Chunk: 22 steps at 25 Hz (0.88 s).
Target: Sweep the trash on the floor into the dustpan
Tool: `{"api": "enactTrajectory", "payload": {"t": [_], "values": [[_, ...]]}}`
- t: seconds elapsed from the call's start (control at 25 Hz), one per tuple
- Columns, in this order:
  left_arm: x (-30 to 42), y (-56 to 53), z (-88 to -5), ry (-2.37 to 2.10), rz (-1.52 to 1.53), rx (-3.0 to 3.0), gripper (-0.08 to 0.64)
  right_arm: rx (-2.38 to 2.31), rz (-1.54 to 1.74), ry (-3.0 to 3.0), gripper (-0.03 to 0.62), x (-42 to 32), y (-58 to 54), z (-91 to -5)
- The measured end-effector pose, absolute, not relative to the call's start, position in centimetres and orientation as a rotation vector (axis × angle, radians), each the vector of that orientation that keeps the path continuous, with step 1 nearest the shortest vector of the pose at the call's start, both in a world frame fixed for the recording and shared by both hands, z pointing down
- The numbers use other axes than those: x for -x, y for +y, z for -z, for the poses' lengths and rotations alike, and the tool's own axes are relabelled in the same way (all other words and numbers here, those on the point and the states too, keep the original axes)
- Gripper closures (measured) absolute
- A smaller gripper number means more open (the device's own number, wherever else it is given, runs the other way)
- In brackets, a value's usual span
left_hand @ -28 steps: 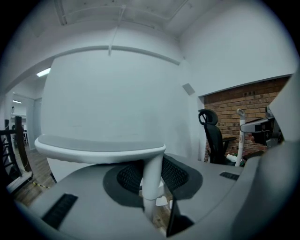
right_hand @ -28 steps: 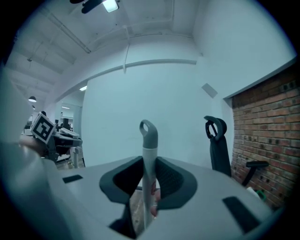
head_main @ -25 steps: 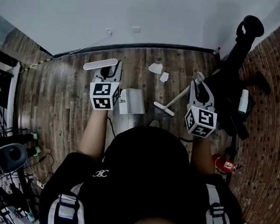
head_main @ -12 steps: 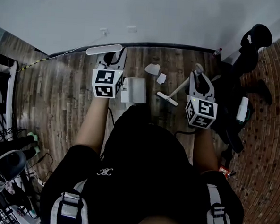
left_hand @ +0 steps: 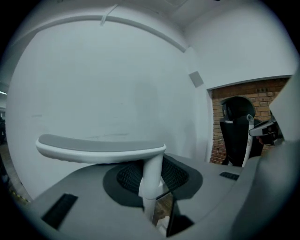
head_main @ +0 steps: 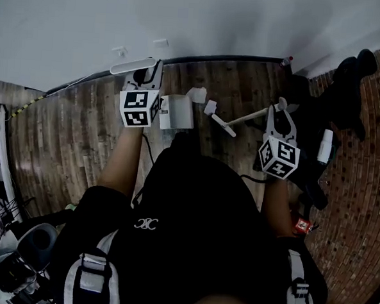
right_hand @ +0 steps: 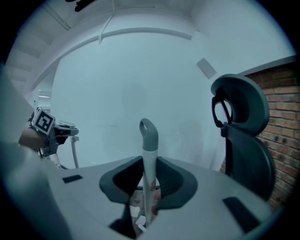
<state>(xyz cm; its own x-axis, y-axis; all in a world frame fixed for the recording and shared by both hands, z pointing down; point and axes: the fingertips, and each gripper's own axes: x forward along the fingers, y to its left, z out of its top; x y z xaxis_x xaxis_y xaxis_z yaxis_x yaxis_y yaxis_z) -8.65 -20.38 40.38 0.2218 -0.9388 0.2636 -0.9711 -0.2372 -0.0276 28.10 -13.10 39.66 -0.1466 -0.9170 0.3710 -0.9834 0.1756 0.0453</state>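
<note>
Student: Leftmost item in the head view?

Tutor: Left gripper [head_main: 146, 78], upper left of centre. Its jaws are clamped on the upright white stem of the dustpan handle [left_hand: 151, 180]. The handle's flat T-shaped grip [head_main: 132, 65] lies beyond the jaws, close to the white wall [head_main: 198, 20]. The white dustpan [head_main: 178, 111] stands on the wooden floor [head_main: 69, 134], just right of that gripper's marker cube.

Student: Where is the trash?

Tutor: Two white paper scraps [head_main: 197, 94] [head_main: 210, 107] lie on the floor at top centre, between the dustpan and the broom head [head_main: 222, 125]. The left scrap is just beside the pan's upper right corner.

Student: And to the right?

Tutor: The broom handle [head_main: 250, 117] slants up and right from the head into the right gripper [head_main: 279, 115], whose jaws are closed round it. In the right gripper view, the handle's grey loop tip [right_hand: 148, 131] projects past the jaws. A black office chair [head_main: 338, 93] stands at the upper right, against the brick wall [head_main: 361, 191].
</note>
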Motion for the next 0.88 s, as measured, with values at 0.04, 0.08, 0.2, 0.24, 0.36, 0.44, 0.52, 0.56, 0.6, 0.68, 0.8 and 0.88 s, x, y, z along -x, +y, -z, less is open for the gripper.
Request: {"api": "enactTrajectory", "payload": {"t": [0.04, 0.08, 0.2, 0.24, 0.36, 0.44, 0.52, 0.56, 0.6, 0.68, 0.8, 0.88], "values": [[9.1, -21.5, -41.2, -1.826, -0.345, -2.341, 0.459, -1.843, -0.311, -2.107, 0.495, -28.3, -13.8, -40.1], [9.4, -22.7, -42.2, -1.807, -0.351, -2.343, 0.459, -1.876, -0.323, -2.070, 0.495, -28.5, -14.5, -40.5], [10.7, -26.1, -44.9, -1.787, -0.360, -2.342, 0.459, -1.975, -0.349, -1.964, 0.495, -28.7, -17.1, -41.6], [11.2, -27.1, -45.8, -1.784, -0.363, -2.337, 0.459, -1.999, -0.357, -1.933, 0.495, -28.6, -17.9, -41.9], [13.0, -29.4, -49.1, -1.758, -0.386, -2.300, 0.459, -2.037, -0.377, -1.846, 0.495, -28.4, -20.0, -42.8], [14.0, -30.6, -51.2, -1.751, -0.400, -2.256, 0.459, -2.062, -0.383, -1.792, 0.495, -28.8, -21.2, -42.9], [15.0, -32.0, -52.7, -1.765, -0.406, -2.231, 0.459, -2.097, -0.382, -1.750, 0.495, -29.4, -22.4, -42.6], [15.4, -32.8, -53.3, -1.771, -0.407, -2.223, 0.459, -2.116, -0.384, -1.734, 0.495, -29.7, -23.1, -42.4], [15.7, -33.5, -53.8, -1.772, -0.406, -2.220, 0.459, -2.133, -0.391, -1.721, 0.495, -29.9, -23.7, -42.3], [16.1, -34.6, -55.2, -1.765, -0.406, -2.222, 0.459, -2.152, -0.413, -1.696, 0.494, -30.2, -24.9, -42.5], [16.5, -35.4, -57.5, -1.756, -0.428, -2.209, 0.457, -2.158, -0.458, -1.654, 0.494, -30.3, -26.7, -43.9], [16.4, -35.7, -58.3, -1.762, -0.437, -2.211, 0.457, -2.145, -0.493, -1.644, 0.494, -29.9, -27.9, -45.0]]}}
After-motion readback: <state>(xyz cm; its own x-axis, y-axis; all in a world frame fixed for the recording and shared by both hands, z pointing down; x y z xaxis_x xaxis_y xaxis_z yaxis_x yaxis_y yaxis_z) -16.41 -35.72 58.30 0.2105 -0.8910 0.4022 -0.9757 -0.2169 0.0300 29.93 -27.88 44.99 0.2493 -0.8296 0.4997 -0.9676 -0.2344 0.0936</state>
